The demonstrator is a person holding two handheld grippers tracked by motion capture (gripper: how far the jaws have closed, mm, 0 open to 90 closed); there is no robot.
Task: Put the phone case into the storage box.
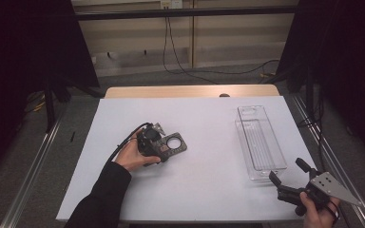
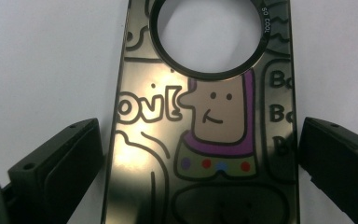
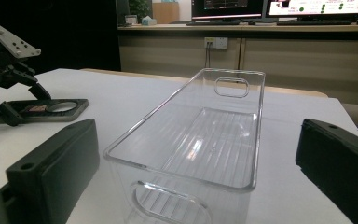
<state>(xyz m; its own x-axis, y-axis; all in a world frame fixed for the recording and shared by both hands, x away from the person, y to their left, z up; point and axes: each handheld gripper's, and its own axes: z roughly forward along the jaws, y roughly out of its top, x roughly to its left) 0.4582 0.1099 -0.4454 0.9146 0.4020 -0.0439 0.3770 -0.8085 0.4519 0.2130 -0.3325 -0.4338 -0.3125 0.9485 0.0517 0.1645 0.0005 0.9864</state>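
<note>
My right gripper (image 1: 285, 173) sits nearest me at the table's near right corner, its jaws spread wide with nothing between them, and just beyond its tips stands the long clear plastic bin (image 3: 242, 140), empty, its near end facing the jaws and its length running away from me. My left gripper (image 1: 158, 151) rests farther in on the white table (image 1: 209, 190), jaws open on either side of the flat dark glossy plate with cartoon drawings and a round hole (image 2: 205, 140). The plate lies flat between them; whether the pads touch its edges I cannot tell. The hole lies past the jaw tips.
</note>
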